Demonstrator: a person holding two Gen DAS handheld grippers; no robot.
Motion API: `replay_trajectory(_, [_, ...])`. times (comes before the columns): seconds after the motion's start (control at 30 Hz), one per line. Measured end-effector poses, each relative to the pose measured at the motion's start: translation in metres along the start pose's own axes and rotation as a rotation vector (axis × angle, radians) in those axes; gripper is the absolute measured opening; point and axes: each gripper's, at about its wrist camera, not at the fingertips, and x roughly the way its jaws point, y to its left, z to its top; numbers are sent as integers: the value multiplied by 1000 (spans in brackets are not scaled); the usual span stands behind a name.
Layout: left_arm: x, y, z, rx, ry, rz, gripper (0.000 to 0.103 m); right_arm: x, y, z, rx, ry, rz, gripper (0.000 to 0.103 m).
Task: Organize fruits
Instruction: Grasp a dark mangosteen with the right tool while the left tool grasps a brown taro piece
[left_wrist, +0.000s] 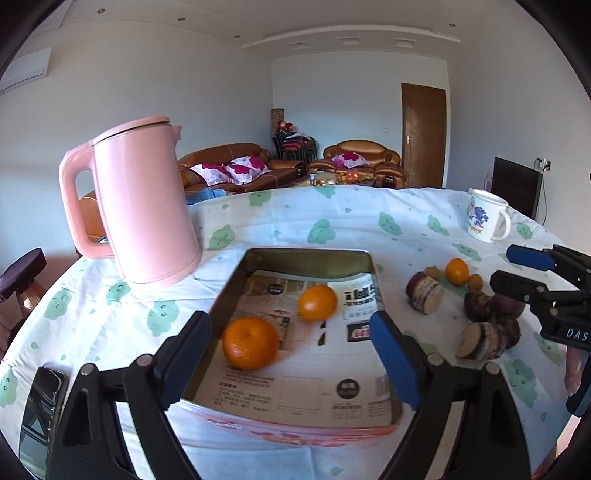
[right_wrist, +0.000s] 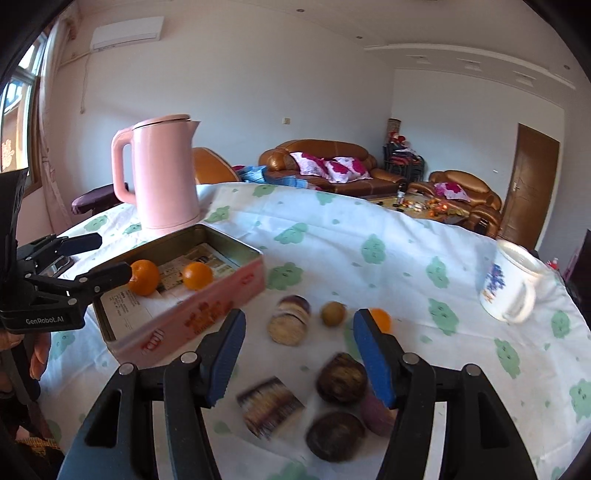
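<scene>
A pink tin box (left_wrist: 236, 273) (right_wrist: 207, 314) lined with printed paper holds two oranges (left_wrist: 250, 342) (left_wrist: 317, 302) (right_wrist: 144, 277) (right_wrist: 197, 275). My left gripper (left_wrist: 291, 354) is open and empty, hovering over the box's near end. A third orange (left_wrist: 457, 271) (right_wrist: 382, 318) lies on the tablecloth with small brown fruits (right_wrist: 333, 313) (left_wrist: 475, 283) and cut purple tubers (left_wrist: 424, 291) (right_wrist: 290, 325). My right gripper (right_wrist: 299, 354) is open and empty above the tuber pile (right_wrist: 341, 378); it shows at the right edge of the left wrist view (left_wrist: 517, 271).
A pink kettle (left_wrist: 144, 206) (right_wrist: 164, 173) stands behind the box at the left. A white mug (left_wrist: 485, 219) (right_wrist: 513, 282) stands at the far right. A dark phone (left_wrist: 44, 398) lies near the table's left edge. The cloud-print tablecloth (left_wrist: 332, 225) covers a round table.
</scene>
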Motion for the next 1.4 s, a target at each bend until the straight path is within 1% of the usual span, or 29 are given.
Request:
replay_trajectory(0.07, [-2, -14, -2, 13, -3, -28, 90, -12, -14, -12, 36, 2, -34, 62])
replay_trajectory(0.2, [-5, -47, -7, 63, -1, -76, 90, -23, -24, -32, 63, 24, -44, 62])
replay_trajectory(0.27, [-5, -60, -8, 79, 1, -99, 90, -22, -23, -39, 58, 45, -47, 62])
replay_trajectory(0.43, [-2, -90, -9, 118, 26, -160, 90, -11, -20, -52, 58, 100, -20, 62])
replay_trajectory(0.53, [4, -96, -8, 123, 55, -178, 90, -7, -19, -55, 50, 122, -14, 62])
replay_trajectory(0.6, [5, -98, -7, 123, 57, -184, 90, -5, -20, -55, 54, 131, -5, 62])
replay_trajectory(0.67, [7, -100, -6, 128, 61, -189, 90, 1, -19, -55, 51, 164, 7, 62])
replay_trajectory(0.9, [17, -108, -7, 143, 107, -216, 90, 11, -10, -54, 5, 210, -4, 62])
replay_trajectory(0.93, [18, -110, -7, 147, 114, -221, 90, 13, -10, -53, 7, 217, -2, 61])
replay_trajectory(0.97, [20, -111, -7, 148, 119, -224, 90, 16, -11, -53, 13, 226, 0, 56])
replay_trajectory(1.0, [20, -111, -6, 147, 121, -226, 90, 18, -12, -53, 19, 237, 4, 47])
replay_trajectory(1.03, [21, -111, -6, 145, 122, -227, 90, 20, -14, -54, 26, 246, 8, 45])
replay_trajectory(1.13, [22, -113, -6, 147, 128, -230, 90, 22, -18, -54, 53, 257, 37, 44])
replay_trajectory(1.23, [22, -116, -6, 154, 125, -235, 90, 20, -19, -54, 57, 247, 46, 43])
replay_trajectory(1.4, [20, -121, -6, 163, 120, -242, 90, 0, -20, -54, 70, 141, -11, 43])
